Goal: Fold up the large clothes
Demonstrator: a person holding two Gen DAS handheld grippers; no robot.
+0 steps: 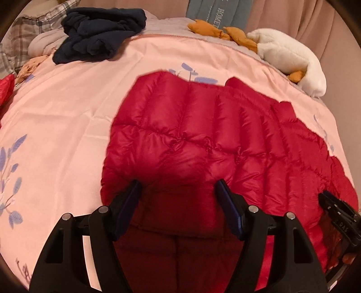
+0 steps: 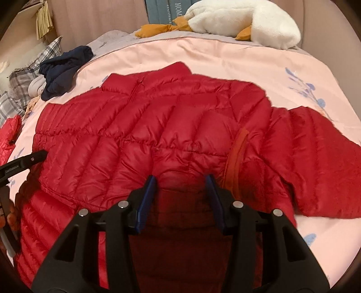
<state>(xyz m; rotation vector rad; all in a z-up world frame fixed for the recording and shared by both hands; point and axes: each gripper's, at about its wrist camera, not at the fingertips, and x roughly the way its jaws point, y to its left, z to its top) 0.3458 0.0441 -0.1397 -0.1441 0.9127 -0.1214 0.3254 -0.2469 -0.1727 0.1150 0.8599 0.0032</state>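
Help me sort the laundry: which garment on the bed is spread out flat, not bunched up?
The red puffer jacket, lying spread across the pink bedcover under both grippers. The navy garment sits crumpled in a heap near the plaid pillow.

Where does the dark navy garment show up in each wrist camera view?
Left wrist view: navy garment lies top left on the pink bedspread.
Right wrist view: navy garment sits at the left edge, upper part.
Shared landmark: the white plush goose at the bed's far side.
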